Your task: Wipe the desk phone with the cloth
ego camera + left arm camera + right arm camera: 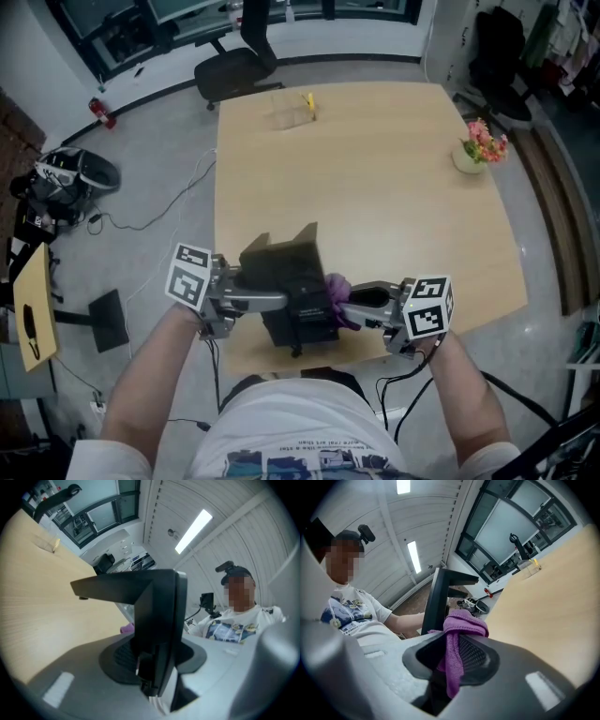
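The desk phone point(292, 286), a black, hard-edged plastic slab with a wedge-shaped stand jutting from its back, sat at the near edge of the table point(375, 187), between the two grippers. The left gripper point(272, 302) was clamped on the phone's left side. In the left gripper view its ribbed dark pads pressed against the slab's thin edge.

The right gripper point(351, 310) pinched the cloth point(337, 287), a soft, fuzzy purple fabric bunched into a rounded wad. A fold of it hung down between the grey jaws in the right gripper view. The wad lay against the phone's right side.

The tabletop was smooth pale wood with rounded corners. A small round pot of pink flowers point(480, 145) stood near its far right edge, and a clear plastic item point(291, 108) with a yellow bit lay at the far end.
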A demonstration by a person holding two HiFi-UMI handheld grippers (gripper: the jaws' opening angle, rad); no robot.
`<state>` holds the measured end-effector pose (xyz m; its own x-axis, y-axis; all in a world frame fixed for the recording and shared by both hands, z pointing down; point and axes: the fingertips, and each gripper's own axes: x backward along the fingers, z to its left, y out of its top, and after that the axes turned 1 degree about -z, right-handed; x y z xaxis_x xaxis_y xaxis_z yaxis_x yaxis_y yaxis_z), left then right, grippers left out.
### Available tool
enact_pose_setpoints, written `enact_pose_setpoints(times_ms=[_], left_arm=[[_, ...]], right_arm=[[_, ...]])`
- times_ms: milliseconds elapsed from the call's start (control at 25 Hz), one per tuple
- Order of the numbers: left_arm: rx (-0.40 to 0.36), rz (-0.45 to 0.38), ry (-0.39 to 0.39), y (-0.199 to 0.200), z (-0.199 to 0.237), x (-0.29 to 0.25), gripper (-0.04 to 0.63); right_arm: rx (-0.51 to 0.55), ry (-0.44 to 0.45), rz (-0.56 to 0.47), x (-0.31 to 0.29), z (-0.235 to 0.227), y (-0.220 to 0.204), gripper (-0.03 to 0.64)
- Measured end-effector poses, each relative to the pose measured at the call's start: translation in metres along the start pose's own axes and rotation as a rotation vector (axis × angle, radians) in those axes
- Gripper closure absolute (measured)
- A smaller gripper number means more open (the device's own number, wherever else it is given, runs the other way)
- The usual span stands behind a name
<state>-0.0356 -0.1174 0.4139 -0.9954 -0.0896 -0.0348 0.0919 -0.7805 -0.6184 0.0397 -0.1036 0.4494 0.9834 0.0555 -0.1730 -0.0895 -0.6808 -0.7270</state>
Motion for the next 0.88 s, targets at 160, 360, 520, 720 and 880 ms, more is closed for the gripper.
enact_pose_setpoints(times_ms=[160, 360, 520, 720, 880], left_arm=[[-0.008, -0.001, -0.009, 0.001, -0.002, 0.001, 0.417], [-0.014, 0.013, -0.021, 0.000, -0.007, -0.006, 0.417], [-0.012, 0.038, -0.035, -0.008, -0.012, -0.012, 0.417], [-0.002, 0.041, -0.033, -0.013, -0.014, -0.013, 0.417], [-0.003, 0.036, -0.033, -0.016, -0.016, -0.008, 0.417]], right_arm=[[0.012, -0.003, 0.045, 0.004, 0.000, -0.016, 0.528], [0.016, -0.060, -0.056, 0.006, -0.015, 0.024, 0.528], [0.027, -0.050, -0.117, -0.008, -0.018, 0.053, 0.528], [0.038, -0.003, -0.099, -0.030, -0.007, 0.056, 0.528], [0.039, 0.015, -0.032, -0.039, -0.002, 0.030, 0.528]])
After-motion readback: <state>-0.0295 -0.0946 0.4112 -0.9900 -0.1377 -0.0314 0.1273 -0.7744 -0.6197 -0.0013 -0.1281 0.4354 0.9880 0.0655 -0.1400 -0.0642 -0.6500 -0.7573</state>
